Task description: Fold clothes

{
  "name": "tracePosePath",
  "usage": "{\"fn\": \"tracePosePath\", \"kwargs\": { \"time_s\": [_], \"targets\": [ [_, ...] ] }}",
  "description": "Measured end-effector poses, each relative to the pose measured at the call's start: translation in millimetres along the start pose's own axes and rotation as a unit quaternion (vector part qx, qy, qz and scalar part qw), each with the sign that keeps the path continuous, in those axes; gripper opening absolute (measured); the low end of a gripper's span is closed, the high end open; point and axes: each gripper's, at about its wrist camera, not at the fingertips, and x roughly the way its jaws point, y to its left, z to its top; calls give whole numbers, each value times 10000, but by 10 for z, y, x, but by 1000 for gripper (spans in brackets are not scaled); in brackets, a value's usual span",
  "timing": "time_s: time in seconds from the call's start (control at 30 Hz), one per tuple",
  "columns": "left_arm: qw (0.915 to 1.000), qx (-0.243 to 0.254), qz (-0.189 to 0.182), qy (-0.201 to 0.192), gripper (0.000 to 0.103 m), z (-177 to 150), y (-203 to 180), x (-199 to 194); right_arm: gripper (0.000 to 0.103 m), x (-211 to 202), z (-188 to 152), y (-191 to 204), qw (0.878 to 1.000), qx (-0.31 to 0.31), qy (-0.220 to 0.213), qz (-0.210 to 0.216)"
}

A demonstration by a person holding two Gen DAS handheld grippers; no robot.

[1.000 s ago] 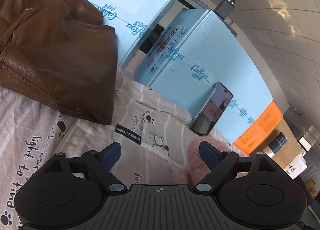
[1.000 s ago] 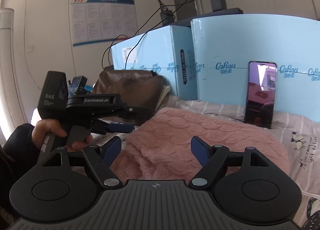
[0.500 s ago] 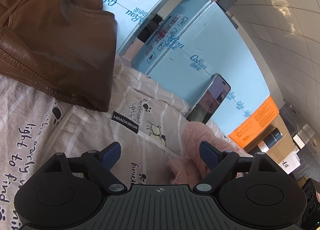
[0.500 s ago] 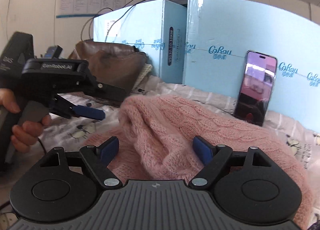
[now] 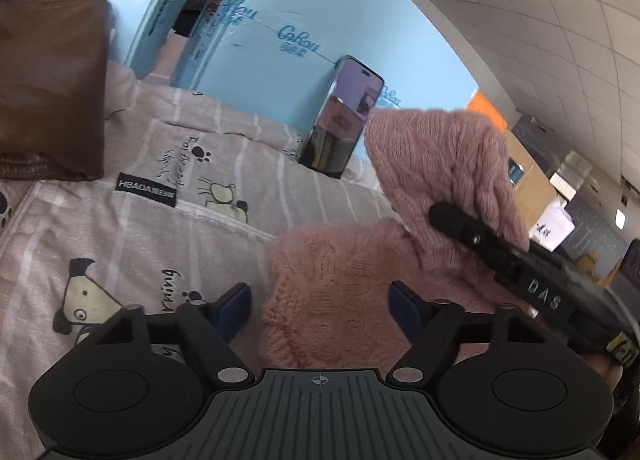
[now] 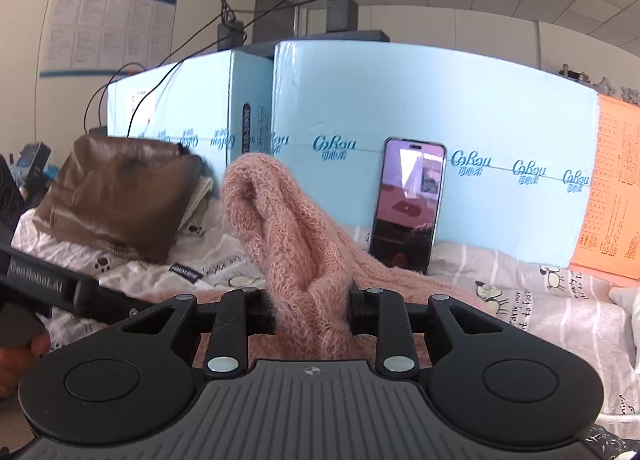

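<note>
Closing right tool (image 6: 308,310) pinches sweater (image 6: 296,236) edge.

1. The fuzzy pink cable-knit wool sweater (image 6: 296,236) is showing a rough, hairy surface.
2. The brown leather jacket (image 6: 116,195), at left, is looking smooth and faintly glossy.
3. The striped cotton bed sheet (image 5: 132,227) is appearing matt.
4. The black glass-fronted phone (image 6: 408,203) is shining glossily.
5. The pale blue cardboard boxes (image 6: 500,123) are looking smooth.
</note>
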Motion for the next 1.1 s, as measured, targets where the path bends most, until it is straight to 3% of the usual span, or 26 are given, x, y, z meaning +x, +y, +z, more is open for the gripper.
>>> {"fn": "tracePosePath", "kwargs": {
  "time_s": [0.1,0.13,0.23,0.33,0.47,0.53,0.57,0.63,0.7,0.73,0.77,0.8,0.87,1.0,1.1],
  "targets": [
    [9991,390,102,109,21,-47,-102,56,25,-155,52,-116,9989,116,-407,-215],
    [9993,378,77,30,19,-43,-94,35,25,-199,79,-151,9980,97,-551,-310],
    [9983,384,305,-322,17,-6,-65,-52,24,-326,171,-267,9937,86,-949,-588],
    [9920,763,678,-749,16,70,-128,-191,24,-458,259,-410,9862,229,-1390,-872],
    [9747,1486,1132,-1225,16,226,-272,-379,24,-568,253,-577,9767,445,-1686,-1249],
    [9622,1895,1402,-1365,10,327,-328,-434,23,-589,206,-698,9740,634,-1667,-1395],
    [9604,1936,1480,-1349,5,374,-326,-456,23,-596,187,-759,9731,744,-1651,-1424],
    [9572,2005,1628,-1307,5,466,-319,-499,23,-623,179,-825,9718,836,-1681,-1428],
    [9650,1808,1568,-1075,6,498,-270,-529,23,-659,184,-859,9712,854,-1712,-1420],
    [9753,1479,1391,-867,9,482,-215,-552,23,-683,193,-856,9714,821,-1726,-1410],
    [9837,1152,1215,-659,22,463,-161,-576,23,-707,202,-854,9715,789,-1740,-1401],
    [9893,859,1075,-481,44,423,-114,-603,23,-731,211,-852,9717,756,-1754,-1391],
    [9946,273,958,-300,77,292,-39,-685,23,-775,184,-867,9707,840,-1768,-1393],
    [9951,-708,673,117,81,67,48,-802,23,-852,88,-881,9706,947,-1729,-1384],
    [9891,-1357,154,546,84,-87,71,-732,23,-880,24,-885,9714,1004,-1679,-1349]
  ]
}}
